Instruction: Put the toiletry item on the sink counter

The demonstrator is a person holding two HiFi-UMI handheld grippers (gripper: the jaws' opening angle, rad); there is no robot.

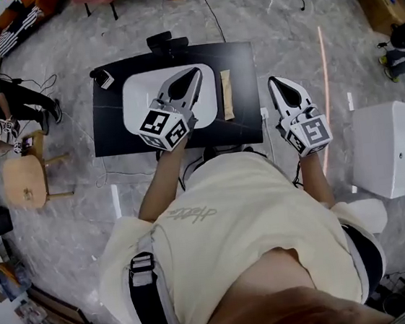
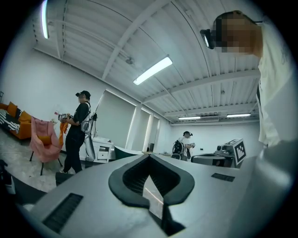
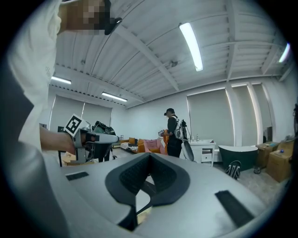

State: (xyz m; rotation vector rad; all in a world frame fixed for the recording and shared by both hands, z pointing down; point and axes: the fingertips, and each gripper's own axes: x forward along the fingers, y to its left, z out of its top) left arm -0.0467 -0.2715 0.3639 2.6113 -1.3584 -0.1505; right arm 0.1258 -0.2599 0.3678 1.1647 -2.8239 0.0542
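Note:
A black counter stands in front of me with a white basin set into it. A tan, flat oblong item lies on the black top just right of the basin. My left gripper hovers over the basin, shut and with nothing in it. My right gripper hangs off the counter's right edge, also shut and bare. In the left gripper view the left gripper points out into the room with its tips together. The right gripper does the same in the right gripper view, where the left gripper's marker cube shows at the left.
A small white and black object lies at the counter's far left corner. A wooden stool stands to the left, a white cabinet to the right. Cables run over the grey floor. Other people stand across the room.

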